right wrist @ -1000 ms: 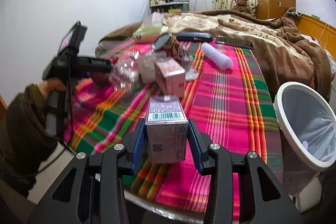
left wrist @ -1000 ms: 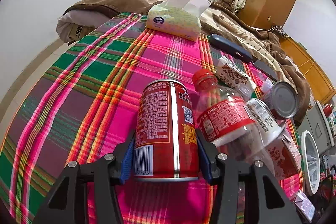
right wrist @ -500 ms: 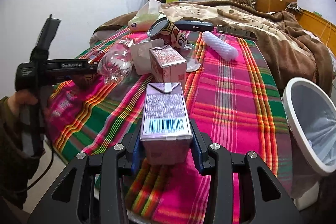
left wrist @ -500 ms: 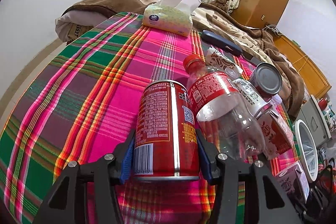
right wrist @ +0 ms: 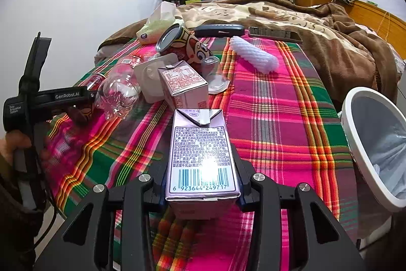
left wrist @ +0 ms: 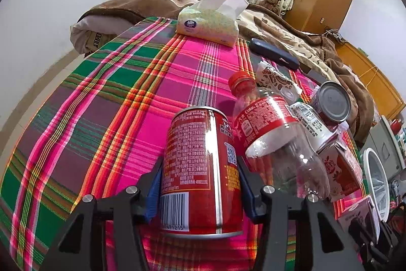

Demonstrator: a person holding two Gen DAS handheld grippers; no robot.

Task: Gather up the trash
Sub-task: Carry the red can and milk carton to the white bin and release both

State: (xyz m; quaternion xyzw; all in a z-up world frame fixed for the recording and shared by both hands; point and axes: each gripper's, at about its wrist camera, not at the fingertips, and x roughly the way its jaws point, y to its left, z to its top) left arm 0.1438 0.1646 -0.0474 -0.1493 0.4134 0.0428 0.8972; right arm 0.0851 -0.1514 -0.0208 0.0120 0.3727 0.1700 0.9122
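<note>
The left gripper [left wrist: 200,179] is clamped on a red can [left wrist: 200,169], its blue pads pressed against both sides of the can, which stands upright between them above the plaid cloth [left wrist: 101,118]. At about two o'clock from the can lies a clear plastic bottle [left wrist: 274,141] with a red cap and red label, its neck pointing to eleven o'clock. Beyond it, toward two o'clock, a second can [left wrist: 331,103] lies on its side showing a silver end, and a red carton [left wrist: 340,169] sits at three o'clock. A tissue pack [left wrist: 208,26] rests at twelve o'clock near the far edge of the cloth.

The right gripper [right wrist: 201,177] grips a pale purple drink carton [right wrist: 201,156], barcode face up; its jaws have just been closing, and the pads press the carton's sides. Whether the carton is lifted clear of the cloth is hard to judge from this angle. At twelve o'clock from it stands another small carton [right wrist: 182,85]; at ten o'clock lies the clear bottle [right wrist: 118,90]. A white ribbed roll [right wrist: 253,57] lies at one o'clock. The white-rimmed bin [right wrist: 355,133] stands at three o'clock, beside the bed's edge. The left hand [right wrist: 15,146] holds its gripper handle at nine o'clock.
</note>
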